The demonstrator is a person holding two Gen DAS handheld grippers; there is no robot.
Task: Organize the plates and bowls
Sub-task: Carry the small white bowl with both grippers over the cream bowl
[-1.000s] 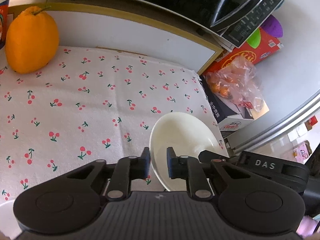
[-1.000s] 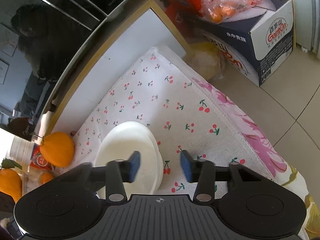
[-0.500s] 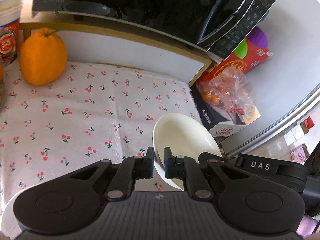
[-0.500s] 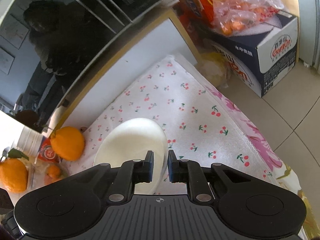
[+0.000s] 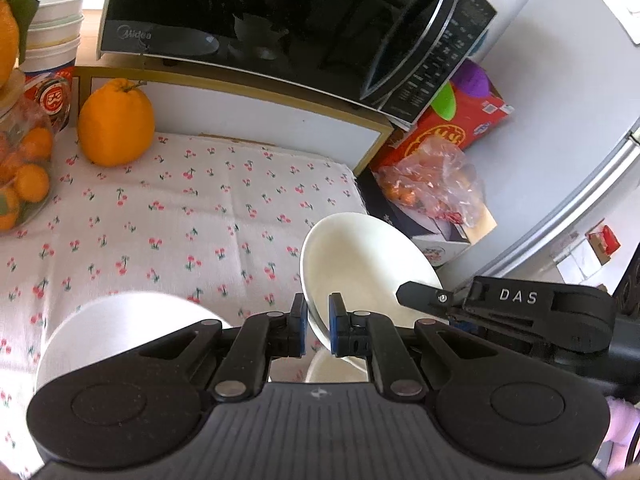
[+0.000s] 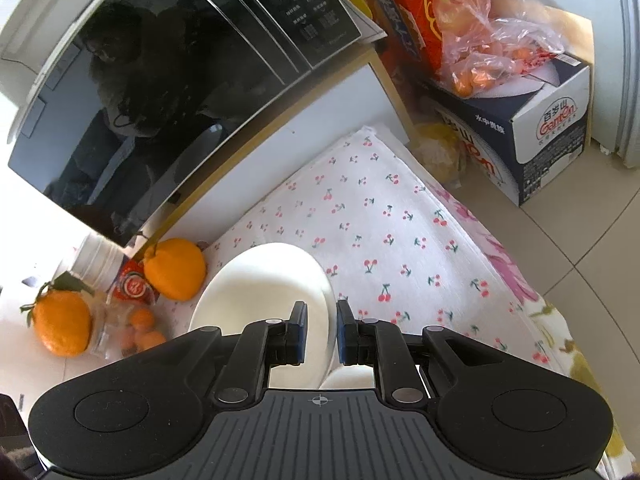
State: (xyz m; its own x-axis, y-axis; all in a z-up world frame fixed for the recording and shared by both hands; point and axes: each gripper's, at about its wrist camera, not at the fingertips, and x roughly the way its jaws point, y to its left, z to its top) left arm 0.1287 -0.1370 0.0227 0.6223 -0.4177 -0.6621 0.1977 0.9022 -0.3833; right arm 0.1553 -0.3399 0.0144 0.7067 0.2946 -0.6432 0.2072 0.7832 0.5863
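My left fingers (image 5: 318, 326) pinch one white bowl's (image 5: 360, 264) rim; my right fingers (image 6: 321, 334) pinch another white dish (image 6: 264, 292). One more dish (image 5: 120, 332) lies left of my left fingers. Ahead, a microwave (image 5: 260, 20) reads "Midea".

A black microwave (image 5: 280, 28) stands on a far shelf above the cherry-print cloth (image 5: 180, 216). Pale floor tiles (image 6: 592, 248) lie right, daylight bright.
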